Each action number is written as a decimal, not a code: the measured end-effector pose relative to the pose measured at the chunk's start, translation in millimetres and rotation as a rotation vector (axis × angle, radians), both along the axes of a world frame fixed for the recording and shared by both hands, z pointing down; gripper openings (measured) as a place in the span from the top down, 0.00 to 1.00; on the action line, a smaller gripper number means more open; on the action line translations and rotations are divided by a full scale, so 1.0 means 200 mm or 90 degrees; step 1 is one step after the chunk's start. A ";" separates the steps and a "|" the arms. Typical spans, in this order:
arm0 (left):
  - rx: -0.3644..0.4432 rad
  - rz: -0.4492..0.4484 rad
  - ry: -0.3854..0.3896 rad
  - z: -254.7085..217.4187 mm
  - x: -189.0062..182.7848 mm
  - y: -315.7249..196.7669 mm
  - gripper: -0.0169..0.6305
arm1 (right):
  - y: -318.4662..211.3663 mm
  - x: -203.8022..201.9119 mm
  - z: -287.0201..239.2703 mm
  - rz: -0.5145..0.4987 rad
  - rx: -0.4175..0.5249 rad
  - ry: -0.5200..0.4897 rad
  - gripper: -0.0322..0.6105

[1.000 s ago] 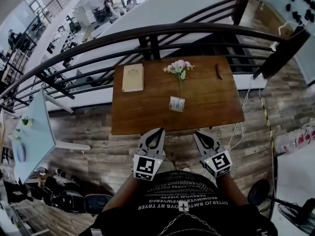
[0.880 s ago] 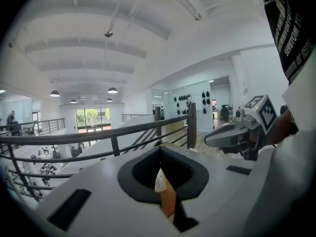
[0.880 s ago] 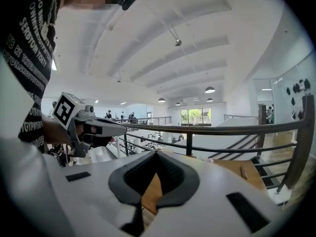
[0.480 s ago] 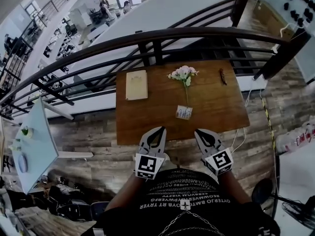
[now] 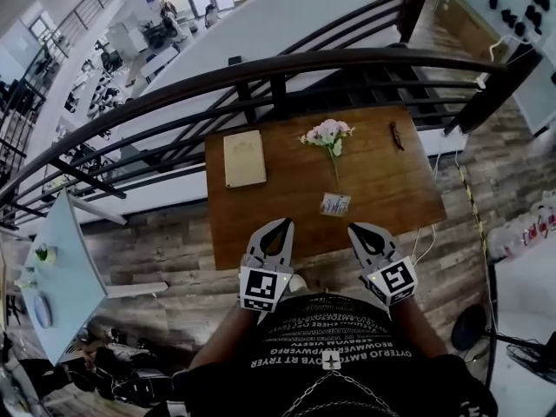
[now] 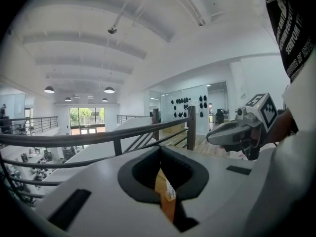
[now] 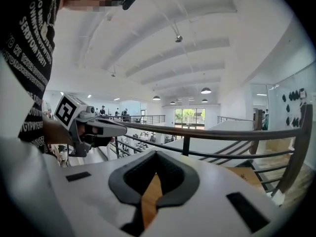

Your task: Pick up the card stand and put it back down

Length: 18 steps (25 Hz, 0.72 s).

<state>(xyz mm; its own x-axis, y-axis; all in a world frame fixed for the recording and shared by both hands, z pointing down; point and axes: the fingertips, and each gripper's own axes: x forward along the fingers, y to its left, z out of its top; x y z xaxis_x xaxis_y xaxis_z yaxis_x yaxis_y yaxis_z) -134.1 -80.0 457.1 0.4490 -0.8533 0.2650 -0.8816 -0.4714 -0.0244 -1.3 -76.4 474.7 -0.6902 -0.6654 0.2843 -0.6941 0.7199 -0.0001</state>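
The card stand (image 5: 334,203) is a small white card that stands upright near the front edge of the wooden table (image 5: 261,220), in front of a pink flower bunch (image 5: 327,133). Both grippers hover short of the table's front edge, close to my body. My left gripper (image 5: 281,225) is shut and empty, left of the stand. My right gripper (image 5: 355,231) is shut and empty too, just below and right of the stand. A slit in the left gripper view shows a sliver of the card stand (image 6: 171,193). Neither gripper touches it.
A beige notebook (image 5: 245,158) lies at the table's back left and a small dark object (image 5: 397,135) at the back right. A dark metal railing (image 5: 261,72) runs right behind the table. White cables (image 5: 428,237) hang at the table's right side over the wood floor.
The table and card stand now sit lower in the head view, closer to the grippers. Both grippers stay shut, held in front of my body.
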 end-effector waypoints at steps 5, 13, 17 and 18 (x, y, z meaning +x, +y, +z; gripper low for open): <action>-0.012 0.017 0.007 0.05 0.04 -0.05 0.94 | -0.07 0.12 0.04 0.043 -0.011 0.012 0.93; -0.040 0.011 -0.004 0.12 0.06 -0.16 0.94 | -0.25 0.27 0.29 0.063 -0.069 0.042 0.93; -0.052 -0.037 0.000 0.14 0.00 -0.27 0.94 | -0.35 0.29 0.50 0.052 -0.136 0.036 0.93; -0.055 -0.043 0.000 0.15 -0.01 -0.29 0.94 | -0.36 0.31 0.56 0.049 -0.152 0.041 0.93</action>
